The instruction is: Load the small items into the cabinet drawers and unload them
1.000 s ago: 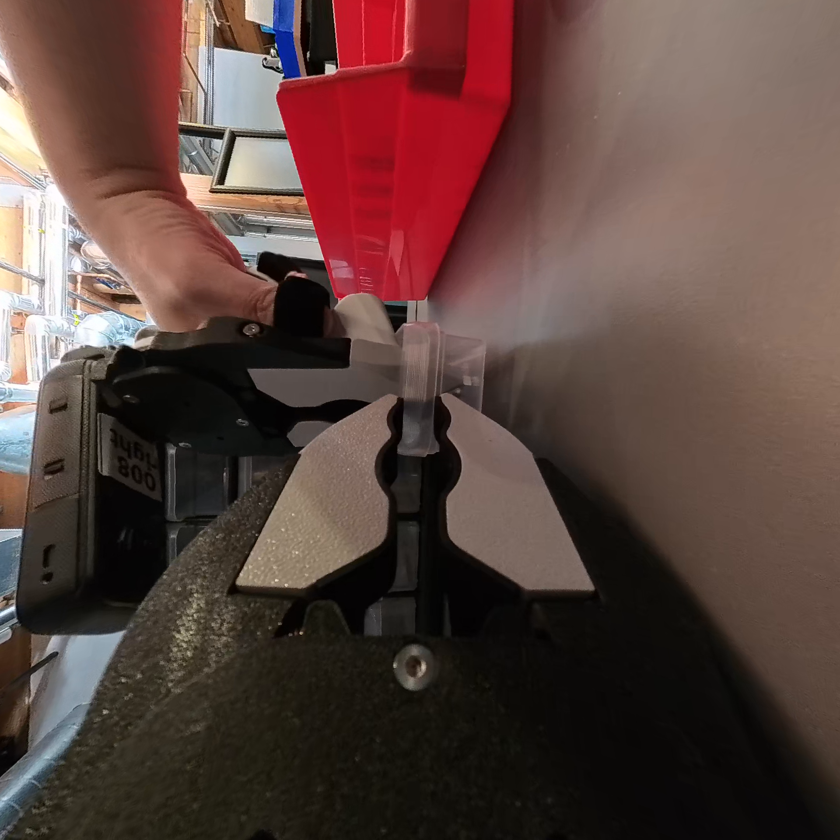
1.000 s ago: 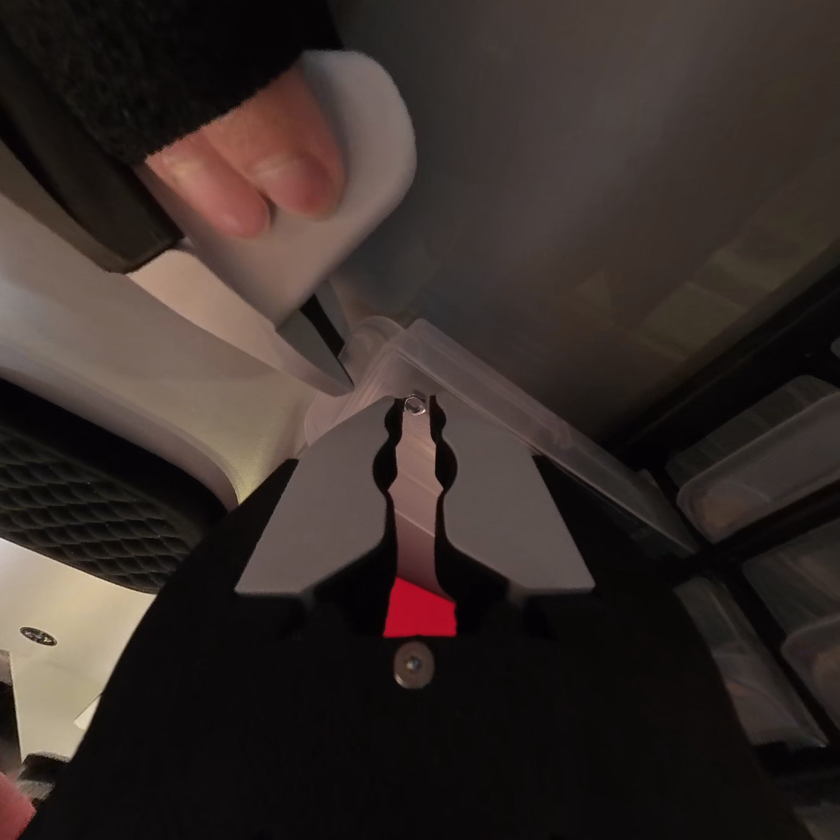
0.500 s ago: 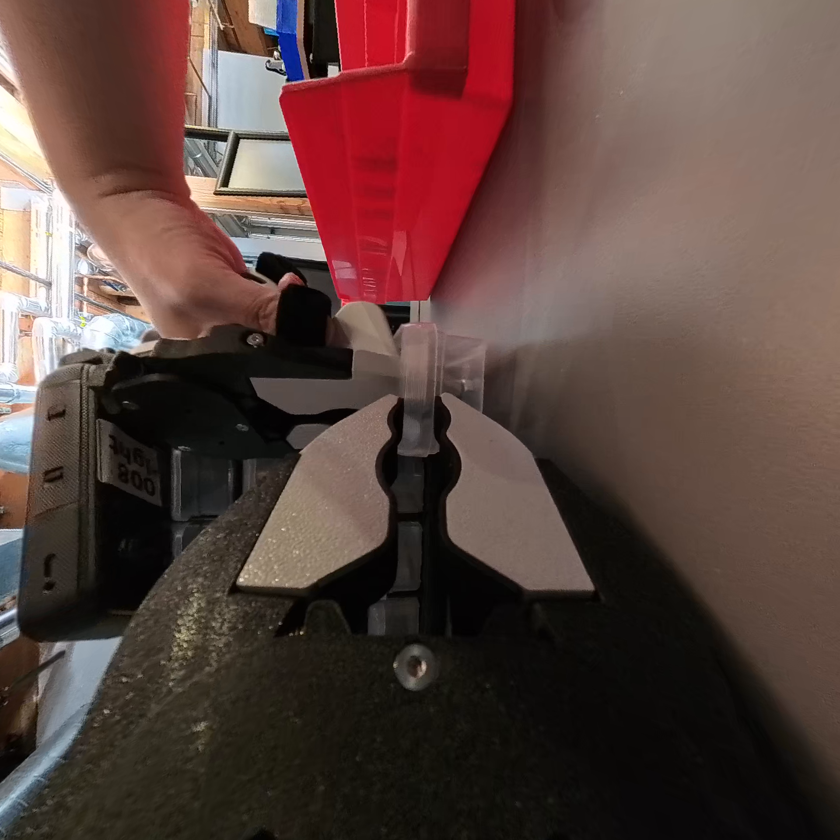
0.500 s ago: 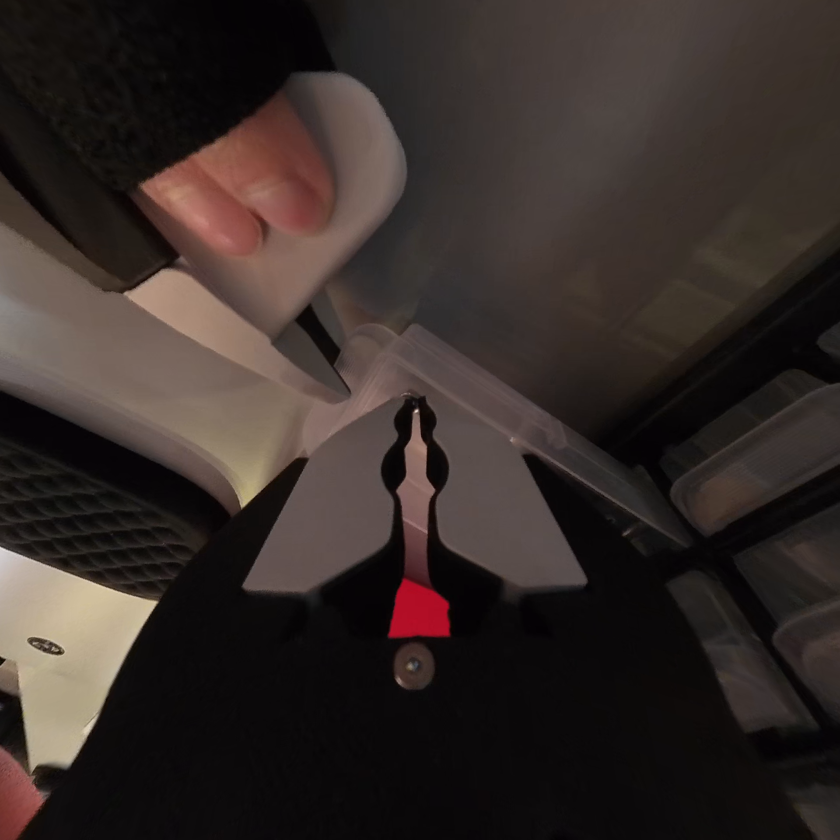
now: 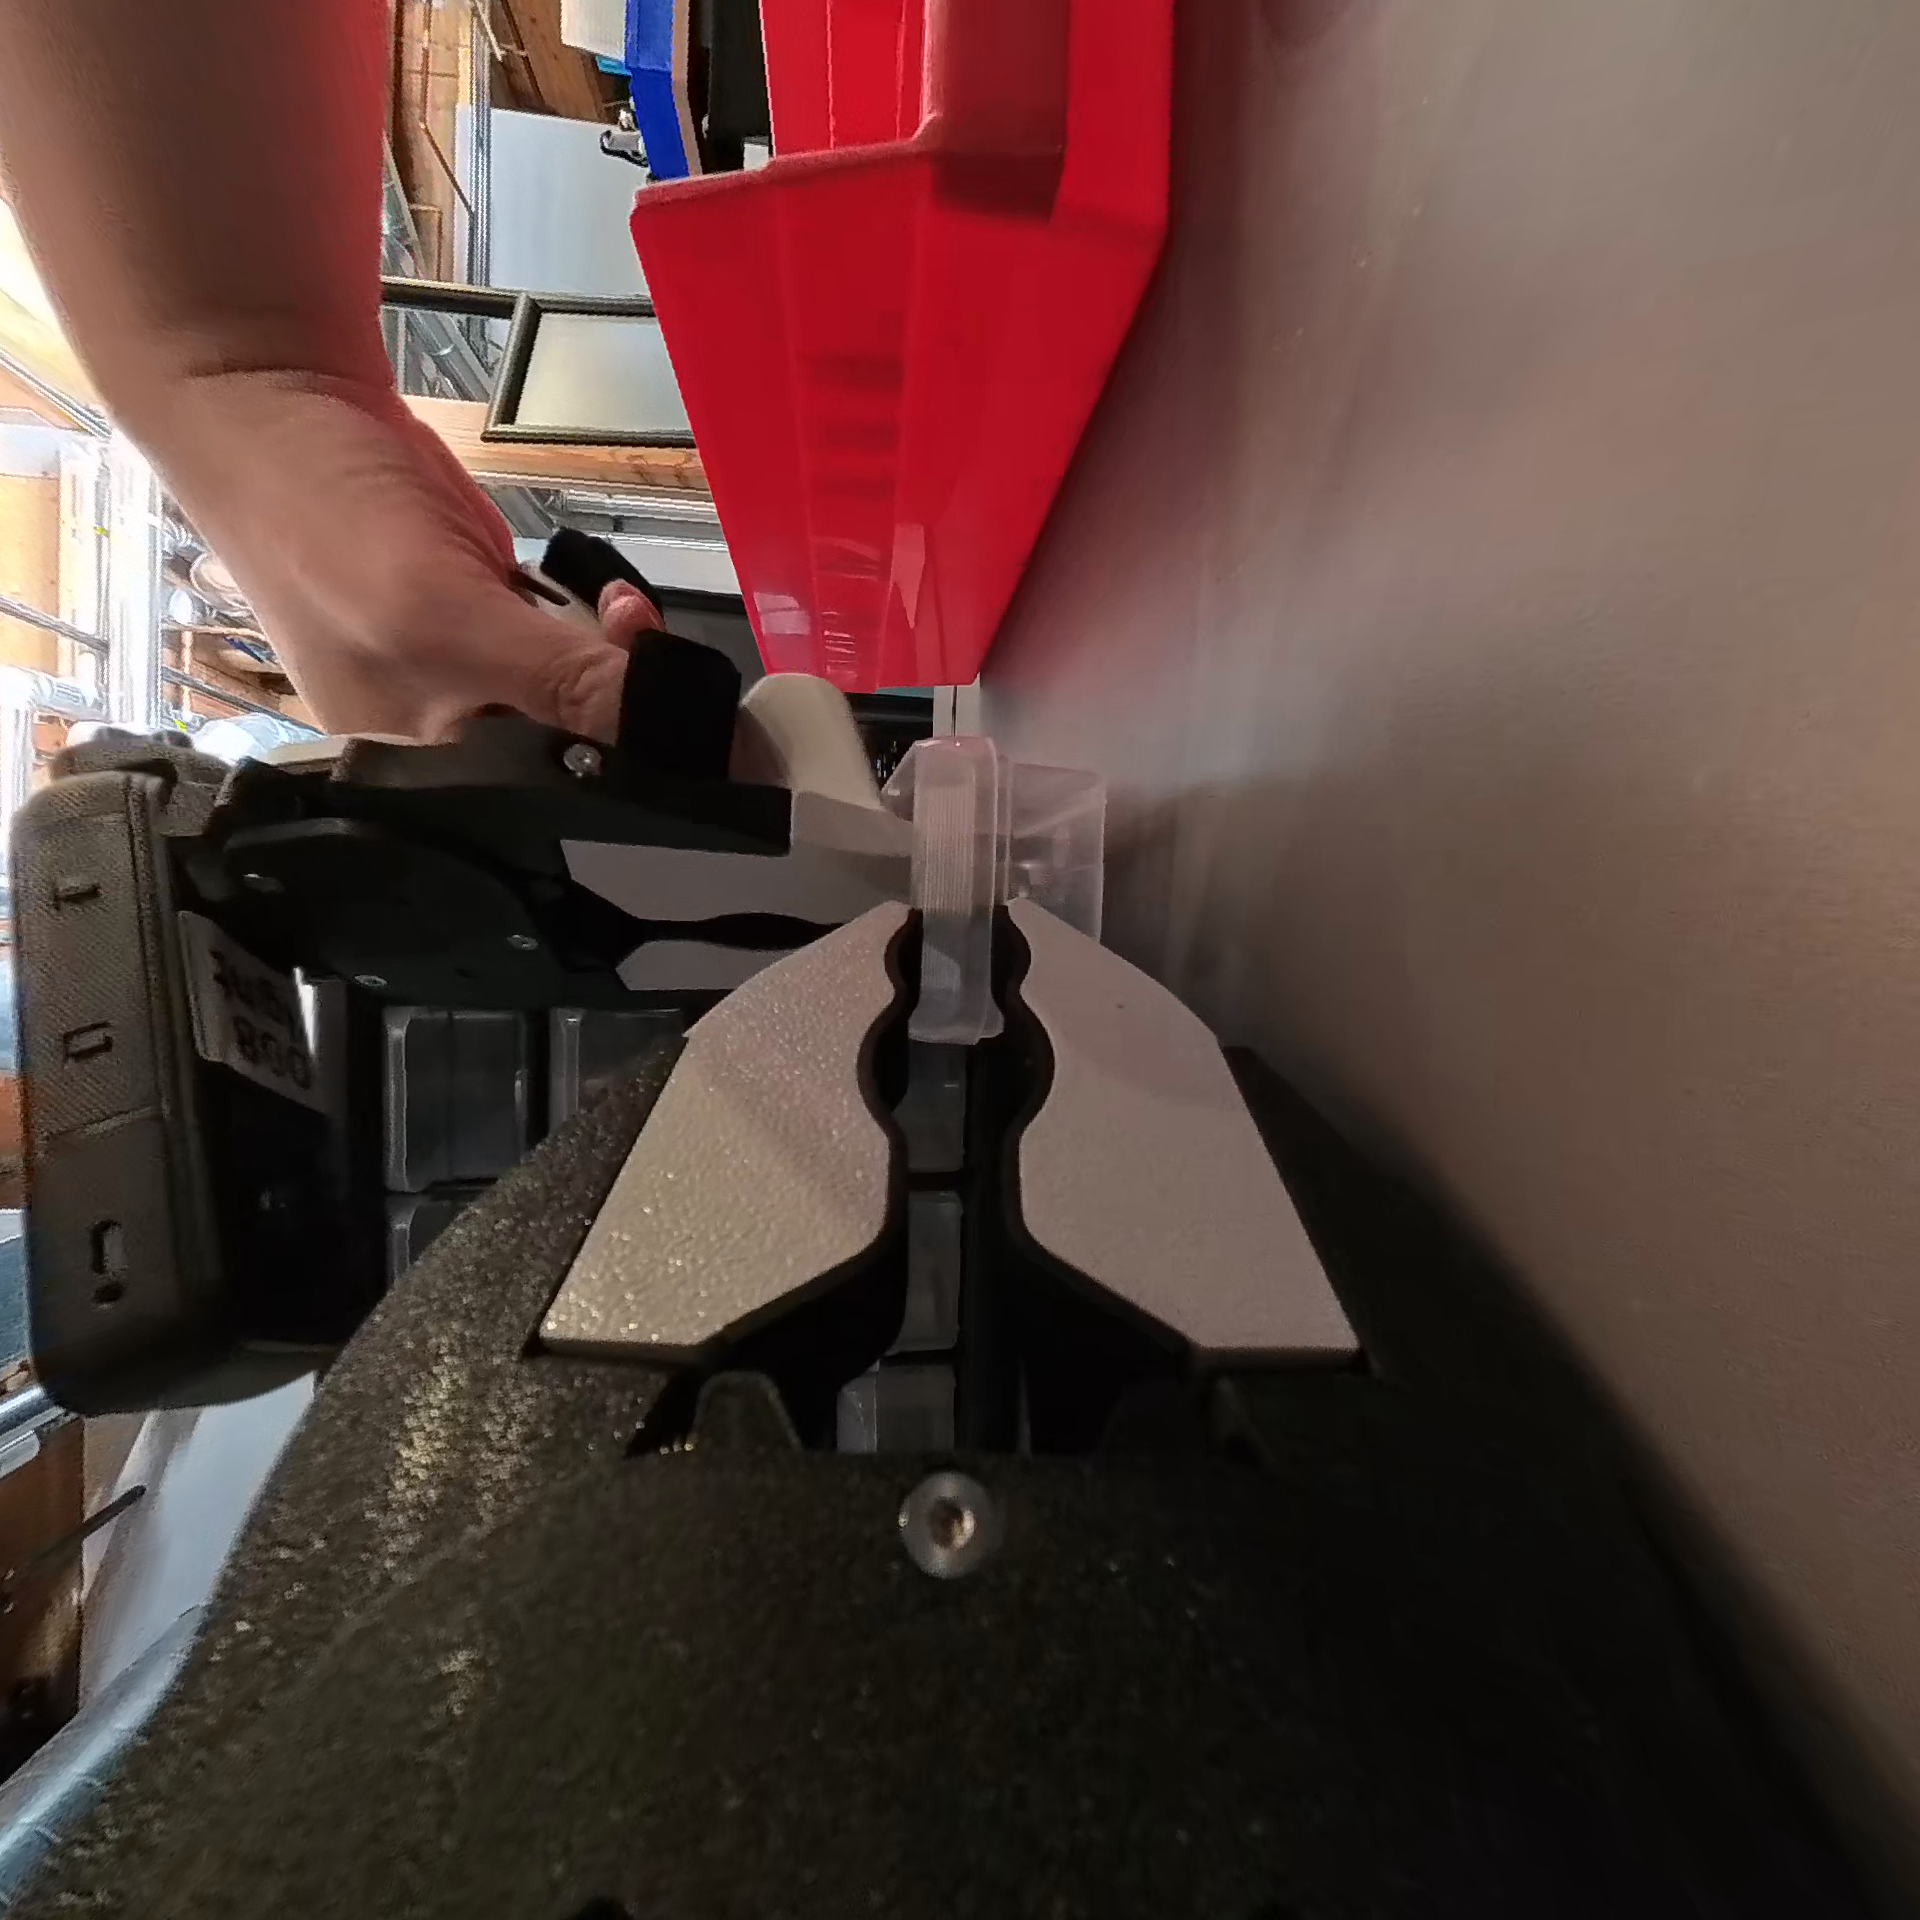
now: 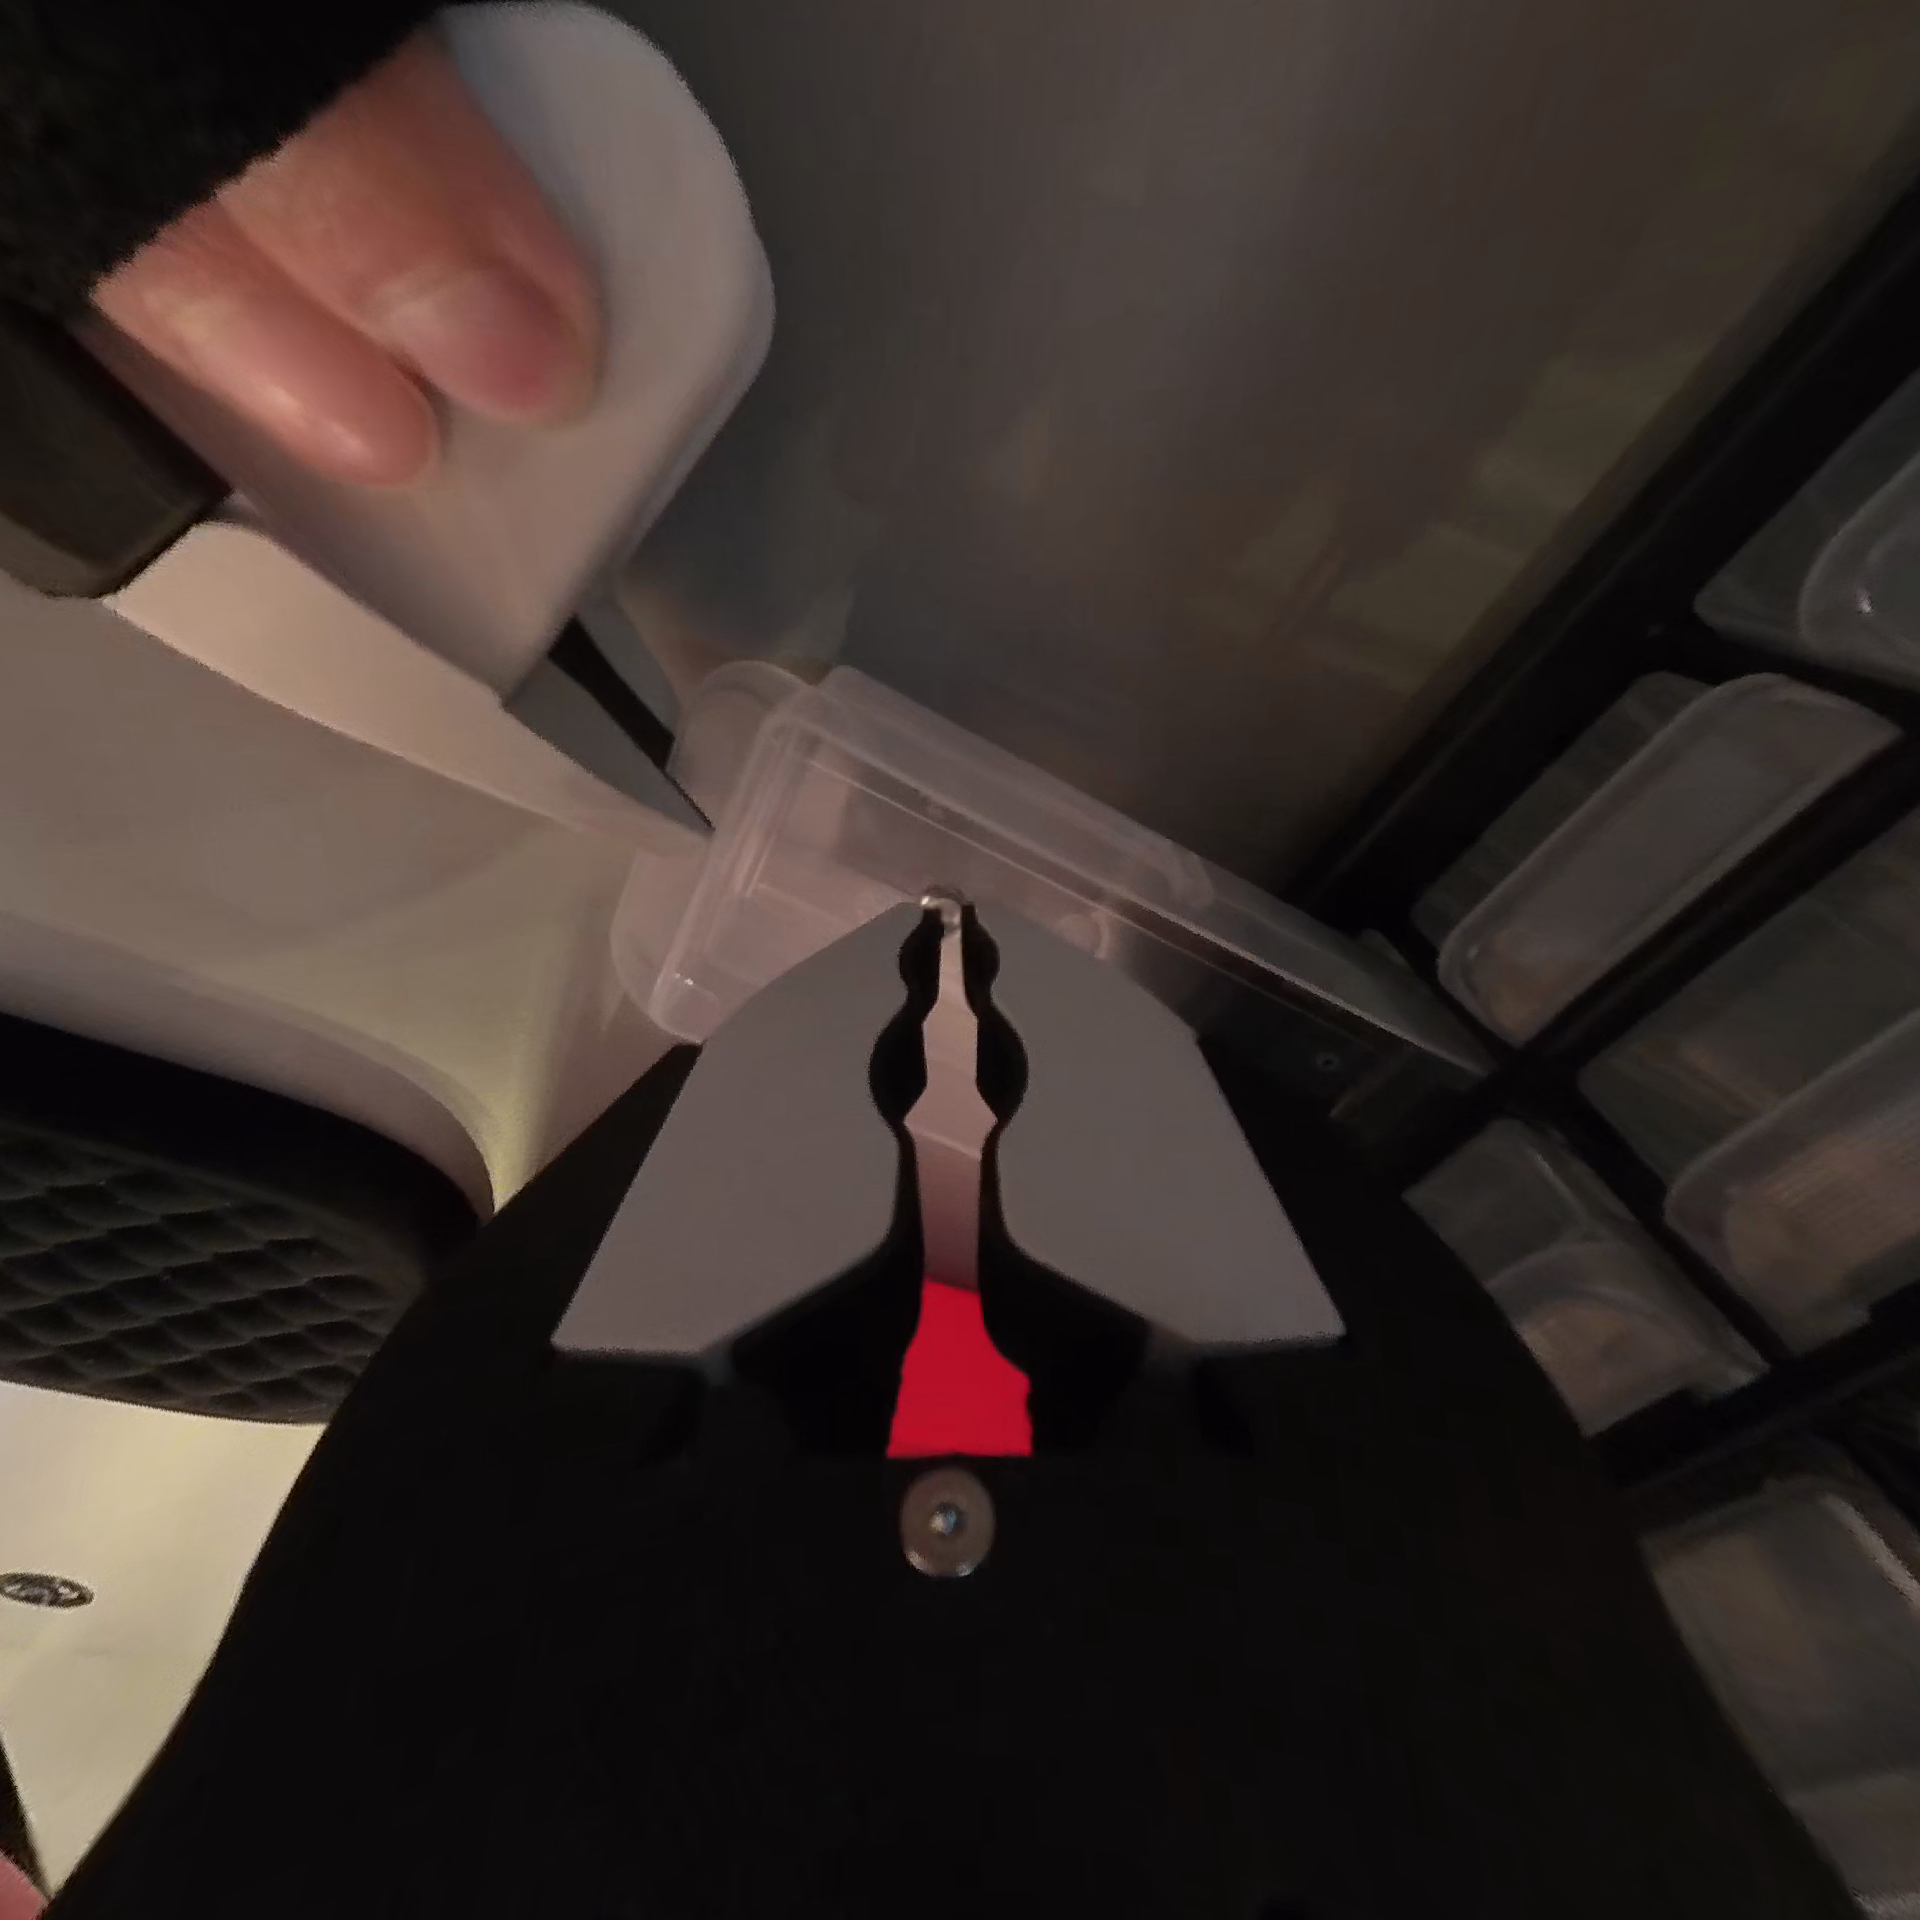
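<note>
My left gripper (image 5: 951, 920) is shut on the clear handle (image 5: 948, 852) of a small clear drawer (image 6: 821, 831) pulled out of the cabinet. In the right wrist view my right gripper (image 6: 943, 906) is shut on a tiny shiny item (image 6: 941, 894) at its fingertips, right over the open drawer's rim. The left gripper's fingers (image 6: 634, 769) show at the drawer's left end, with a person's hand (image 6: 343, 343) on its white trigger. The right gripper (image 5: 499, 862) and the hand holding it show at the left in the left wrist view.
A red bin (image 5: 904, 343) hangs above the drawer against the cabinet's grey side (image 5: 1507, 831). Rows of shut clear drawers (image 6: 1662, 842) in the black frame fill the right of the right wrist view. Shelving and a framed panel (image 5: 592, 374) lie behind. The gap from one gripper's tips to the other's is roughly 5 cm.
My right gripper's fingers have closed from a small gap onto the tiny item, and it has drawn back slightly from the drawer. The left gripper still holds the handle.
</note>
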`<state>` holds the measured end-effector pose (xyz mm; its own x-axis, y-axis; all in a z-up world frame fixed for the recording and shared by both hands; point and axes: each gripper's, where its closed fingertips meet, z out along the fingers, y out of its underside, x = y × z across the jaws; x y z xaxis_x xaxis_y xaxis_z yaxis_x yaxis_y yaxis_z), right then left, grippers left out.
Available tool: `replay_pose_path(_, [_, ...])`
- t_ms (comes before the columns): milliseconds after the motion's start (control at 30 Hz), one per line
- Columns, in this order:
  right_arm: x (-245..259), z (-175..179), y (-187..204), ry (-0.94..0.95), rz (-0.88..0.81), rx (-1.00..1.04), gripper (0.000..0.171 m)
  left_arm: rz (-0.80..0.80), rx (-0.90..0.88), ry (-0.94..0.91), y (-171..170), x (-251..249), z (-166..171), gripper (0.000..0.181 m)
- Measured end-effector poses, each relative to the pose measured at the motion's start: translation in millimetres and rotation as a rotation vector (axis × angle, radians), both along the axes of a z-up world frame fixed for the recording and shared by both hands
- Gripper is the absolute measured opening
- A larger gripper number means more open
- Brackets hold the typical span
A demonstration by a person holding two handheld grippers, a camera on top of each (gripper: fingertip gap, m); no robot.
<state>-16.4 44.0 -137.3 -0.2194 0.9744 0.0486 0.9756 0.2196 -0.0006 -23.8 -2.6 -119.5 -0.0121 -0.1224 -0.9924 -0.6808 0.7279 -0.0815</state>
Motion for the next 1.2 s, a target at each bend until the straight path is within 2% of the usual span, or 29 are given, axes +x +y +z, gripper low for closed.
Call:
replay_pose_path(300, [2.6, -3.5, -0.4, -0.013, -0.013, -0.007, 0.015, 0.000, -0.001, 0.003, -0.3, 0.5, -0.4, 0.012])
replay_pose_path(700, [0.6, -6.3, -2.3, -0.060, -0.033, -0.025, 0.015, -0.002, -0.005, 0.002, -0.3, 1.0, -0.2, 0.012])
replay_pose_path(1200, [0.4, -7.0, 2.9, -0.044, -0.261, -0.005, 0.021, -0.003, -0.005, 0.001, -0.3, 2.2, -0.5, 0.012])
